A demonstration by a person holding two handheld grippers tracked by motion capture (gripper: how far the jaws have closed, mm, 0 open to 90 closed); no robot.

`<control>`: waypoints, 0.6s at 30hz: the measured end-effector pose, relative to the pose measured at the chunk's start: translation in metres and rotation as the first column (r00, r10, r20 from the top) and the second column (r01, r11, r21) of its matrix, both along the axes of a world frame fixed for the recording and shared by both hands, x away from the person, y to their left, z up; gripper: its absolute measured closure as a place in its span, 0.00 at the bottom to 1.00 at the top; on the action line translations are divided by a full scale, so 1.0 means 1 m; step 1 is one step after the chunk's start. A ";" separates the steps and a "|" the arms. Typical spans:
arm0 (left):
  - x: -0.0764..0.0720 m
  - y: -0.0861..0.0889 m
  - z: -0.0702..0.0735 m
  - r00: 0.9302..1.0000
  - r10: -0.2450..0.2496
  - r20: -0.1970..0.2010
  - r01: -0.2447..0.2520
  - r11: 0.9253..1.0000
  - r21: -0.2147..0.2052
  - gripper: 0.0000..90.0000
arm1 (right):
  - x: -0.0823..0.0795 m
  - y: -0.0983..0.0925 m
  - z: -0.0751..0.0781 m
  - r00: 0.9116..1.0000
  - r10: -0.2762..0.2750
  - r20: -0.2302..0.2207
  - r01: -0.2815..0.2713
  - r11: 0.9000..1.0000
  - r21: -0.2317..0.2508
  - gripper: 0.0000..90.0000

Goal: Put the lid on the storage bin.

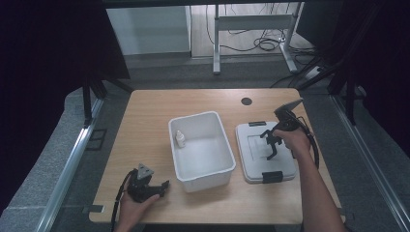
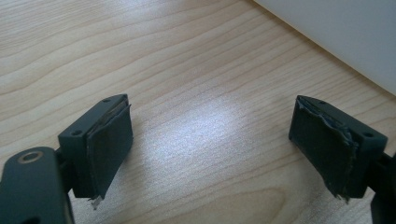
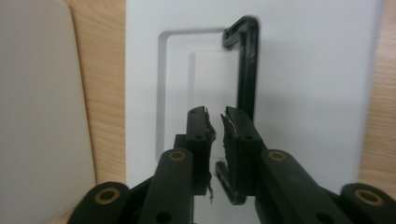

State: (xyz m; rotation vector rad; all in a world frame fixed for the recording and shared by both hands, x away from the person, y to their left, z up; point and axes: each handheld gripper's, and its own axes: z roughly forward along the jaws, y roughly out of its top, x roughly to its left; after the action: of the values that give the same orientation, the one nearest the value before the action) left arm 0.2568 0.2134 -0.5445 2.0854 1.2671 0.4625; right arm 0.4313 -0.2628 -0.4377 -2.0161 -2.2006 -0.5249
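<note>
Left hand-held gripper [image 1: 162, 187] sits at the near left edge of the bench [image 1: 145, 121], held in the person's left hand [image 1: 133, 205]. Jaws wide apart in the left gripper view, pads [image 2: 109, 140] worn at the edges, bare wood grain between them. Nothing gripped. A pale wall of the bin [image 2: 341, 32] crosses the upper right corner of that view.

Right hand-held gripper [image 1: 270, 150] is over the lid [image 1: 285, 166], which lies flat on the bench just right of the bin [image 1: 203, 176]. Lid is grey-white with black clips at its far and near edges, and a black handle [image 3: 247, 70] hinged across its recessed middle. In the right gripper view the jaws stand narrow, a thin gap between the torn pads [image 3: 201, 135]. The handle is raised off the lid; its lower end passes just beside the right pad. Contact there: cannot tell, view blurred. Nothing seen between the pads.

Bin is open, white, mid-bench. A small white bottle [image 1: 179, 139] stands upright inside it, against the left wall.
</note>
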 end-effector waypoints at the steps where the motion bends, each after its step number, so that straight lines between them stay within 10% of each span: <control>1: 0.000 0.000 0.000 1.000 0.000 0.000 0.000 1.000 0.000 0.15 | 0.000 -0.002 0.000 1.000 0.000 0.004 0.000 1.000 -0.003 0.86; 12: 0.000 0.000 0.000 1.000 0.000 0.000 0.000 1.000 0.001 0.15 | 0.003 -0.006 -0.003 1.000 -0.002 0.017 0.002 0.999 -0.040 0.72; 18: 0.000 0.000 0.000 1.000 0.000 0.001 0.000 1.000 0.000 0.15 | 0.006 -0.004 -0.014 1.000 0.006 -0.013 -0.007 0.999 -0.053 0.84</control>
State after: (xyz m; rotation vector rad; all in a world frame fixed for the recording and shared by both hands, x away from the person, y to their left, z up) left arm 0.2565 0.2134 -0.5446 2.0851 1.2666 0.4628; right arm 0.4373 -0.2663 -0.4515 -2.0318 -2.2361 -0.4560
